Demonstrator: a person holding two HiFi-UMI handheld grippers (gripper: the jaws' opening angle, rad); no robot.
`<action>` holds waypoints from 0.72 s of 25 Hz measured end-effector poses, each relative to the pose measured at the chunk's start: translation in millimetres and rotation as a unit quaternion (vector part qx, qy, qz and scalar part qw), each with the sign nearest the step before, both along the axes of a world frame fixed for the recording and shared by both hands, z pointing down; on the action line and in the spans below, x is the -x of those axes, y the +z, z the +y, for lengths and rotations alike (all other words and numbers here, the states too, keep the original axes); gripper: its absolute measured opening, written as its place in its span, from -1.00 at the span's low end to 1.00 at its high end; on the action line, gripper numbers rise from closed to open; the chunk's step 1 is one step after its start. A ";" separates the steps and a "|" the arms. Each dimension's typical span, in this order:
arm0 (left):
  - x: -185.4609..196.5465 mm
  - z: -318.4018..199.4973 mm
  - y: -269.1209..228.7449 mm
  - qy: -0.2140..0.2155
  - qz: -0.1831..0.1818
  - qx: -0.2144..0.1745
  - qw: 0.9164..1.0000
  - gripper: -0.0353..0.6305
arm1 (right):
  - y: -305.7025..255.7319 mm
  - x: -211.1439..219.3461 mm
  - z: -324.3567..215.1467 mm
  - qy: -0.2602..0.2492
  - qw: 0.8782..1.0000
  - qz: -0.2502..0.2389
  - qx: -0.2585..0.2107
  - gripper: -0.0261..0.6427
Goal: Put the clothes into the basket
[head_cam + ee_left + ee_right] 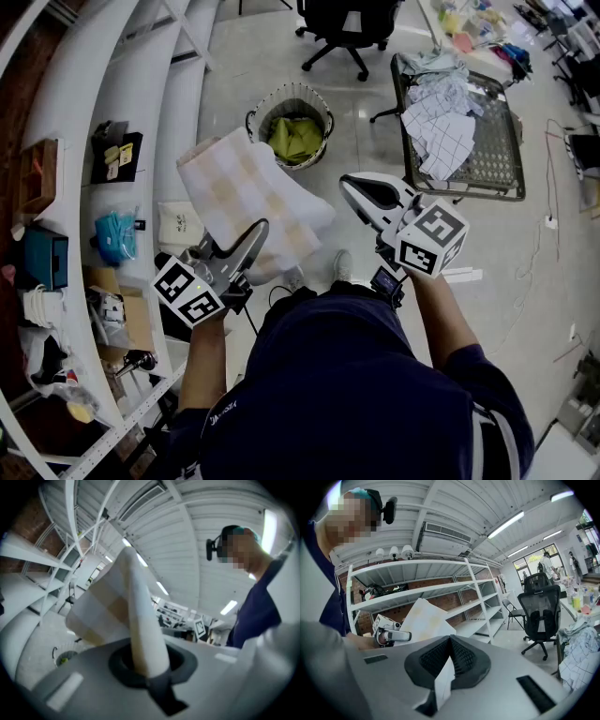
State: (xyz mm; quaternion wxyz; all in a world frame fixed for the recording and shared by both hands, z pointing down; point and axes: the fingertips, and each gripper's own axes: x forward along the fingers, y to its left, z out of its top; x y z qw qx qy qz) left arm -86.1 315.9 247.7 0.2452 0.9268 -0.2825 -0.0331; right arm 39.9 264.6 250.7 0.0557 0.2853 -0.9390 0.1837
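Observation:
A cream checked cloth (pixel 246 199) hangs in the air between my two grippers, above the floor and short of the basket. My left gripper (pixel 257 231) is shut on a bunched fold of it, which rises as a thick roll (pixel 140 620) straight out of the jaws. My right gripper (pixel 349 186) is shut on a thin white edge of the same cloth (pixel 444 682). The round wire basket (pixel 323 114) stands on the floor ahead, with a green garment (pixel 295 137) inside it. In the left gripper view the basket (pixel 62 656) shows small, low at the left.
White shelving (pixel 66 141) with boxes and bags runs along the left. A wire-mesh cart (pixel 487 159) piled with more clothes (pixel 441 117) stands at the right. A black office chair (pixel 349 28) is behind the basket. Cables lie on the floor.

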 end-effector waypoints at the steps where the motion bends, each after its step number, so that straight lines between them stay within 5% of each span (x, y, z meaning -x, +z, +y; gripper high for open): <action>1: 0.0 0.1 0.3 0.000 0.000 0.000 1.000 -0.80 | -0.1 -0.1 -0.1 0.000 1.000 0.000 0.000 -0.90; 18: -23.6 0.0 5.4 -0.011 -0.014 0.007 1.000 -0.80 | 11.3 -39.4 -7.4 0.031 0.999 -0.029 0.030 -0.89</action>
